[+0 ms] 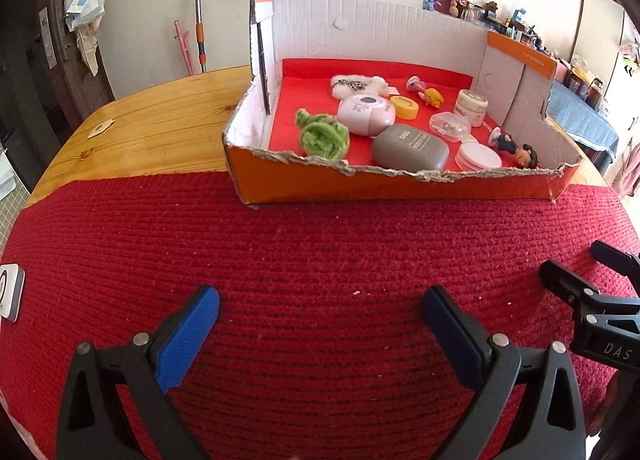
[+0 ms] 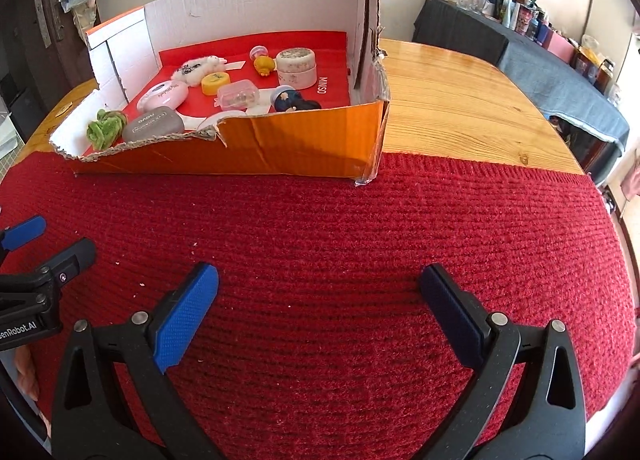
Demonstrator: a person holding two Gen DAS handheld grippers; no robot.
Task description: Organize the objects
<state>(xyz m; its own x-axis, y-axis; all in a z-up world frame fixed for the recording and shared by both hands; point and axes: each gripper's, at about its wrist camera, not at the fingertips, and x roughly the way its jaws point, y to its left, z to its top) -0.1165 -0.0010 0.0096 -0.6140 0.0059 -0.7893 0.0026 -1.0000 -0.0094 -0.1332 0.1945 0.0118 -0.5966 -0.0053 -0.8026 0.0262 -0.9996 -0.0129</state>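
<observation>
Red knitted mat (image 1: 304,252) covers the near half of a wooden table (image 1: 160,115). Orange box (image 1: 392,179) sits at the mat's far edge, holding all the small items: green toy (image 1: 322,135), grey case (image 1: 410,147), pink case (image 1: 366,109), jar (image 1: 473,105). Left gripper (image 1: 320,312) and right gripper (image 2: 318,296) hover above bare mat, jaws wide, holding nothing. Recommended: approach over the torn low front wall and pinch one item squarely.

Right gripper (image 2: 318,284), its blue-padded jaws spread apart, hovers over a red knitted mat (image 2: 360,227) facing an orange cardboard box (image 2: 304,143) holding small trinkets.
</observation>
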